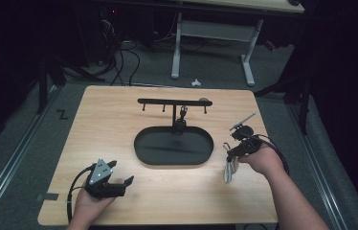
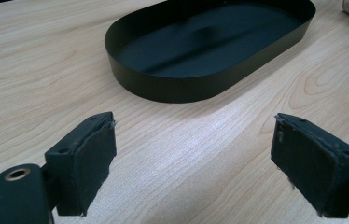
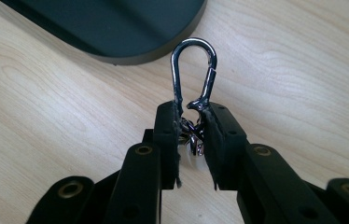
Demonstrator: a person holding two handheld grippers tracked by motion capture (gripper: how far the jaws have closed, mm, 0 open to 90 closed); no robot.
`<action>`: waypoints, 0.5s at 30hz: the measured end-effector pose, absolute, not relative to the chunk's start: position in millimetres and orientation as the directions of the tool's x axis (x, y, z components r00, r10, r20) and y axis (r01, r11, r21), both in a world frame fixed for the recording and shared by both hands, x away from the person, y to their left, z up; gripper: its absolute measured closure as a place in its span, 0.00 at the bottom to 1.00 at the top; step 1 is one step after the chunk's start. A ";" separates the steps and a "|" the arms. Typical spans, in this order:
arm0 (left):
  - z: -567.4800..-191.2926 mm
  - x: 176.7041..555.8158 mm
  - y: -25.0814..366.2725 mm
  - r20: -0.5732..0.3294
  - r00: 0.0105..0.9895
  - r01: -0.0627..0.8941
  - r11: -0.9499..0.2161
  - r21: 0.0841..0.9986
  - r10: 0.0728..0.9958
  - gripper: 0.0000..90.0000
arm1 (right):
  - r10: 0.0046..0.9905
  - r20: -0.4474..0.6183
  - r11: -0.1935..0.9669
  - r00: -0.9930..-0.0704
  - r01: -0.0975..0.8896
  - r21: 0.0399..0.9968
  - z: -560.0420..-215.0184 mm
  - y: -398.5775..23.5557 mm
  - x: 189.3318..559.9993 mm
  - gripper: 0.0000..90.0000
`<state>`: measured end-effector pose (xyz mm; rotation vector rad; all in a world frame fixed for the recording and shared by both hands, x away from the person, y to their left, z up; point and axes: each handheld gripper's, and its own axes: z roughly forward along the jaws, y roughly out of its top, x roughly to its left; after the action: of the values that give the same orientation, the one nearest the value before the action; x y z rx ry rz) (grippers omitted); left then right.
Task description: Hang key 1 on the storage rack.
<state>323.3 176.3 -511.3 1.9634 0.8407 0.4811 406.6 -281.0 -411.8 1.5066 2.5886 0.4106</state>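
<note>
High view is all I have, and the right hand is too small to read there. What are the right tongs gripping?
Observer: The right tongs are shut on a silver carabiner clip; its loop sticks out past the tips.
Operator: Is the clip's gate closed?
Observer: It looks closed; the gate meets the hook end with no gap that I can see.
Operator: And the left tongs?
Observer: The left tongs stand wide open with nothing between the pads, low over the bare table, facing the black oval tray.
</note>
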 end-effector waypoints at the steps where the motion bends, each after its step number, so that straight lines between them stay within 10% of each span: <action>1: -511.2 323.0 176.3 0.001 0.692 0.364 -0.350 0.863 0.722 0.16 | 0.863 0.033 0.474 -0.505 0.829 0.298 -409.6 -281.0 406.7 0.84; 15: -513.1 323.2 175.4 -0.005 0.690 0.367 -0.344 0.864 0.723 0.16 | 0.860 0.013 0.476 -0.509 0.812 0.338 -382.3 -271.3 410.9 0.84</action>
<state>323.2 175.4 -513.1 1.9612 0.8426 0.4779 410.9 -271.3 -382.3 1.4626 2.5589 0.4561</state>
